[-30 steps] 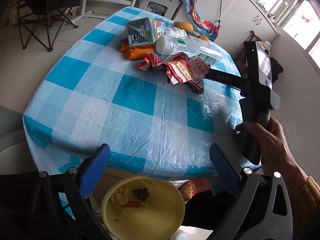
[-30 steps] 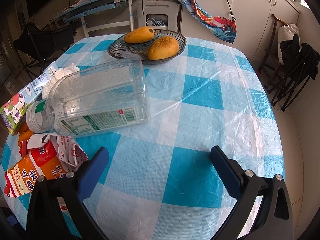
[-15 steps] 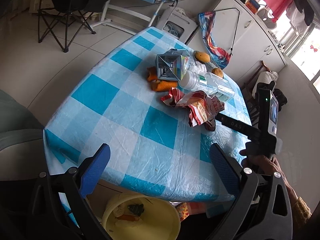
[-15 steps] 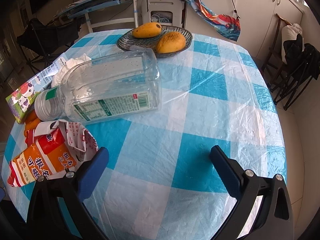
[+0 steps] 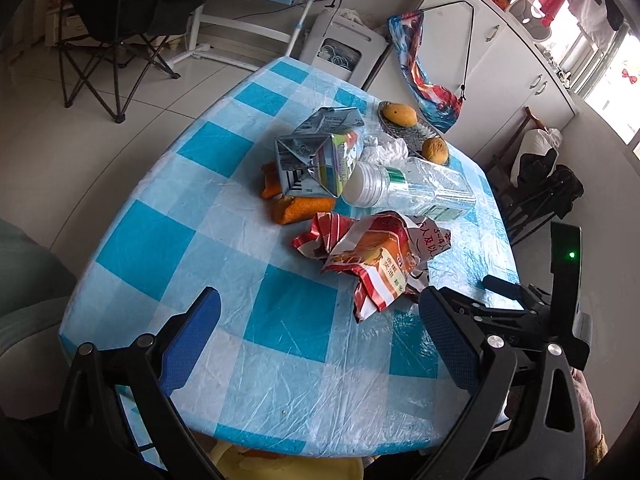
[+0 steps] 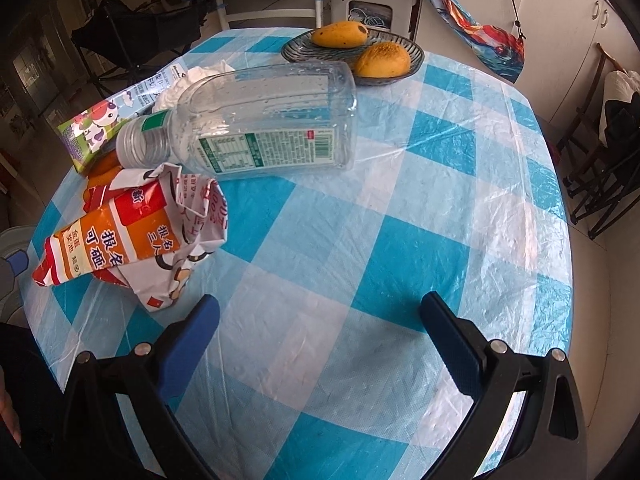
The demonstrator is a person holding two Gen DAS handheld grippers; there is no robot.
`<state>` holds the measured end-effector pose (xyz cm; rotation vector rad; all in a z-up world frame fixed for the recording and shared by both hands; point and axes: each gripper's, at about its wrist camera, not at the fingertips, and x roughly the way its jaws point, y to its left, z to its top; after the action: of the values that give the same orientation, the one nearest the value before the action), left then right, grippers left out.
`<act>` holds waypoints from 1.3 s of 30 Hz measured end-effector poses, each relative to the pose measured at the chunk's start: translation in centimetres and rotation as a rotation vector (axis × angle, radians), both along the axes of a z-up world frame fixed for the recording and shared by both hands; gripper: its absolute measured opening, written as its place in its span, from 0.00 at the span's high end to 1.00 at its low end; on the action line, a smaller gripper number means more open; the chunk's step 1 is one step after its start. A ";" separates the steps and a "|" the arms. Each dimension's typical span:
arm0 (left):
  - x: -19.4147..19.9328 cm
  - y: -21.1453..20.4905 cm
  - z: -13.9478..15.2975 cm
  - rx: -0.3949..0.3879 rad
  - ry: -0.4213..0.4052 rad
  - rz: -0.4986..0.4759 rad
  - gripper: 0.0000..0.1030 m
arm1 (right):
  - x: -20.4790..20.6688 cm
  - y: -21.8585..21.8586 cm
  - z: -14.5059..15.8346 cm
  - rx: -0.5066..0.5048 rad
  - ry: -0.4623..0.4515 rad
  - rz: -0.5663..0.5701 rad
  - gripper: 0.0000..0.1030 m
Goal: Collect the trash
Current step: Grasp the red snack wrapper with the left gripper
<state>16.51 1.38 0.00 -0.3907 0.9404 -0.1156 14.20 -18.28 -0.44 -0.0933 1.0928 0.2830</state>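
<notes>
Right, barely started by the look of it — my left fingers (image 5: 320, 336) are wide apart w/ nothing in them, right fingers (image 6: 320, 340) same, both hovering over the blue-and-white checked table (image 5: 288, 320). Trash all on top: crumpled red-orange snack wrapper (image 5: 372, 256) nearest, clear plastic bottle on its side (image 6: 264, 120) just behind it, silver-ended milk carton (image 5: 316, 160), orange peel bits (image 5: 304, 206), white tissue wad (image 5: 384, 148). Yellow bin (image 5: 280, 466) peeks out below the table edge; contents hidden. Mango plate (image 6: 296, 50) isn't trash, I reckon. Wrapper looks like first pick.
</notes>
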 end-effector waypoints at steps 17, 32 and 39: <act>2.4 -2.1 -2.0 -0.026 -0.018 -0.125 0.69 | 0.9 -0.7 2.7 0.069 -0.095 -0.032 0.06; -3.1 2.7 -1.8 -0.007 -0.016 -0.031 0.25 | -0.4 2.7 1.7 0.104 -0.100 0.030 0.06; -2.6 2.0 -1.8 -0.020 -0.032 -0.088 0.70 | -1.2 3.7 3.1 0.178 -0.180 0.069 0.06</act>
<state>13.88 3.36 -1.75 -0.3650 0.9258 -0.2112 13.05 -14.56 2.69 0.0029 0.8826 0.4242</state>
